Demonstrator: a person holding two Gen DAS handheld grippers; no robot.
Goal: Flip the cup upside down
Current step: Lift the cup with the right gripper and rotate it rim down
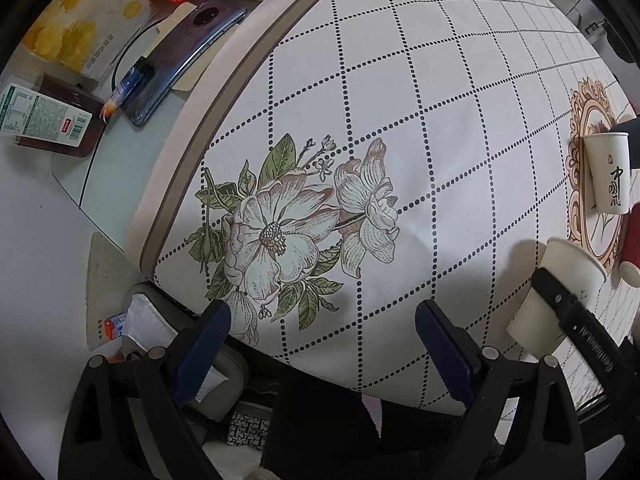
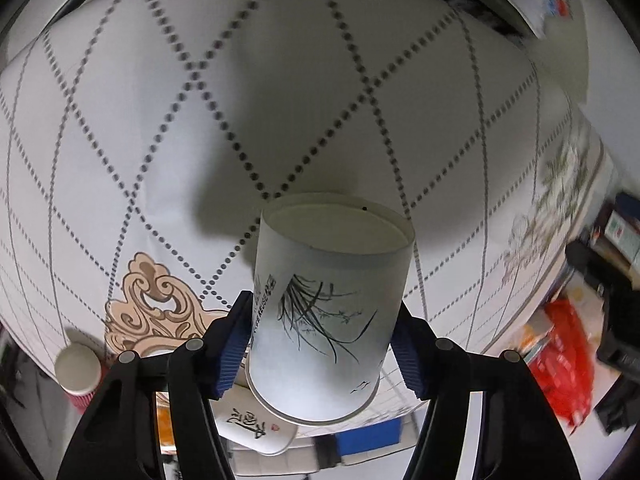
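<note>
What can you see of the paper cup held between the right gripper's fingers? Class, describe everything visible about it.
The paper cup is white, thin-walled paper with an ink drawing of grass blades, small birds near its rolled rim and a strip of print. It is tilted: the recessed base points away from the camera and the wider rim towards it. The blue ribbed fingers of the right gripper press on its two sides, holding it above the patterned tablecloth. Its inside cannot be seen.

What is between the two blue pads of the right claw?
A white paper cup with an ink grass drawing, its recessed bottom pointing away from the camera. The right claw pinches its sides, seen in the right wrist view.
</note>
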